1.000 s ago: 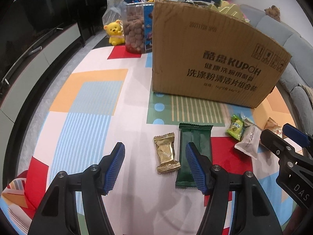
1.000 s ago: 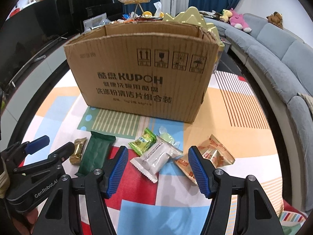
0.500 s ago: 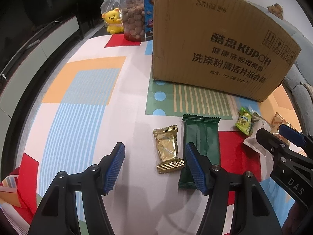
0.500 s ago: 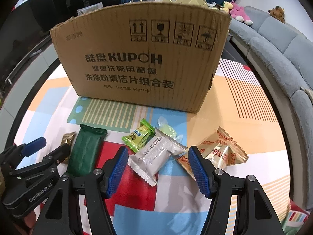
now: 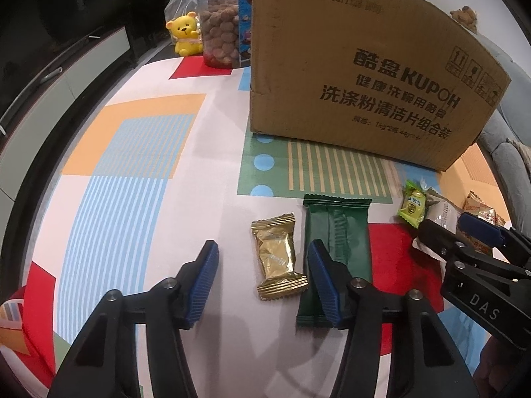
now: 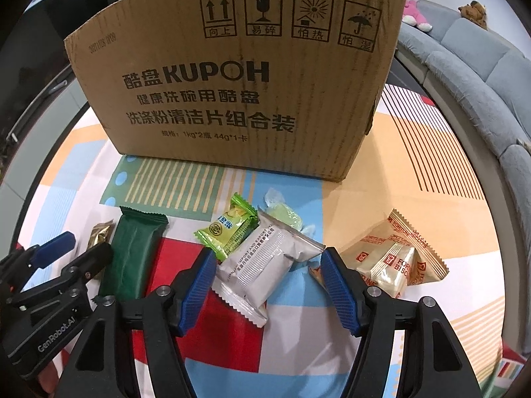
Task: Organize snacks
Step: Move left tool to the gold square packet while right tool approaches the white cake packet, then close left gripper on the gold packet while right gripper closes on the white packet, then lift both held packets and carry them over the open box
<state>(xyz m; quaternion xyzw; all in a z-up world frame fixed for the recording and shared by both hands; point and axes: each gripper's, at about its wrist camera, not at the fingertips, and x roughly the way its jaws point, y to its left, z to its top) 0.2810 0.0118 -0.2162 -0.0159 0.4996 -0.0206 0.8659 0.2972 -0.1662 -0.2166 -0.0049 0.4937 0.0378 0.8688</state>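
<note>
Several wrapped snacks lie on the colourful mat in front of a cardboard box [image 5: 365, 76]. My left gripper [image 5: 262, 277] is open, low over the mat, with a gold candy [image 5: 277, 255] between its fingers and a dark green bar [image 5: 335, 248] by the right finger. My right gripper [image 6: 265, 283] is open around a silver-white packet [image 6: 265, 262]. A light green packet [image 6: 229, 229], a pale green candy [image 6: 285, 217] and a beige biscuit packet [image 6: 395, 258] lie close by. The box [image 6: 245, 76] stands just behind them.
A yellow bear figure [image 5: 186, 34] and a jar of brown snacks [image 5: 220, 41] stand at the mat's far left. A grey sofa [image 6: 481, 63] runs along the right. A dark cabinet [image 5: 66, 66] lies to the left.
Both grippers have moved forward and down toward the snacks. The gold candy now sits between the left fingers and the silver-white packet between the right fingers.
</note>
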